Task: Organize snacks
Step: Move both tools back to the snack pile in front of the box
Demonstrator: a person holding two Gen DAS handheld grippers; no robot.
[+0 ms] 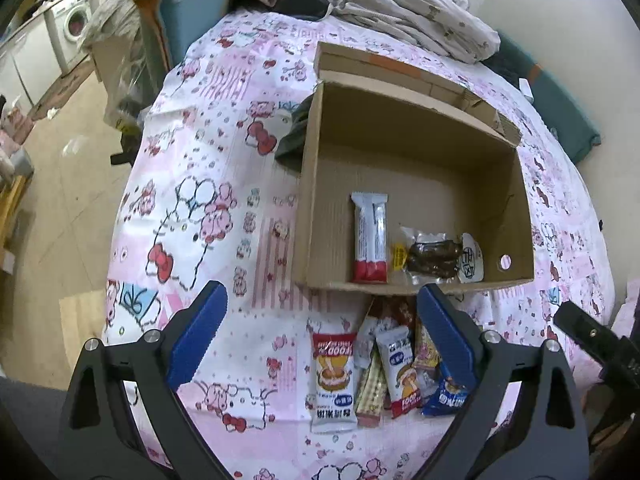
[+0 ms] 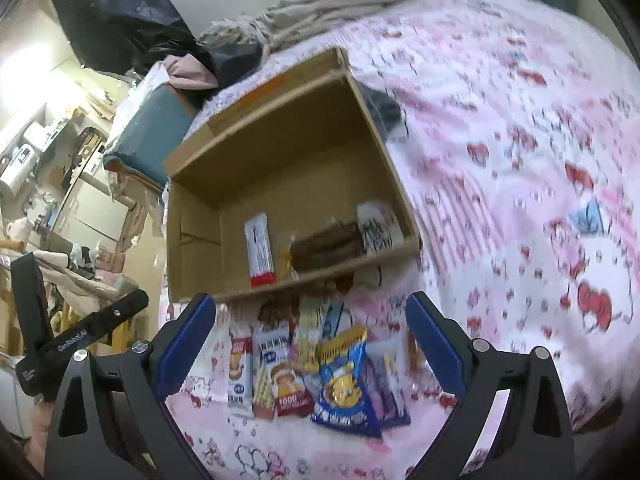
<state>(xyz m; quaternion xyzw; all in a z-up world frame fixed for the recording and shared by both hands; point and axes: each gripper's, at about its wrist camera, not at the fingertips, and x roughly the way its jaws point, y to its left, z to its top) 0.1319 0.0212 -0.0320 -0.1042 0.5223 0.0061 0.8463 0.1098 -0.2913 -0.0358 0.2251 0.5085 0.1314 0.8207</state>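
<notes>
While both grippers' fingers (image 1: 198, 332) (image 2: 434, 340) gaped empty, snack packets (image 1: 384, 364) lay beside the cardboard box (image 1: 316, 184) on the bed (image 1: 224, 240).

One cardboard box (image 1: 400, 152) sits beyond the fingers. Inside it lie three snacks: one white-and-red bar (image 1: 370, 238), one clear pack of brown pieces (image 1: 432, 258), and one white packet (image 1: 472, 260). Between the fingers, on the near side of the box, lies one heap of packets (image 1: 384, 364); about seven show, though overlap makes the exact count uncertain. One of them is a blue bag (image 2: 346, 388).
</notes>
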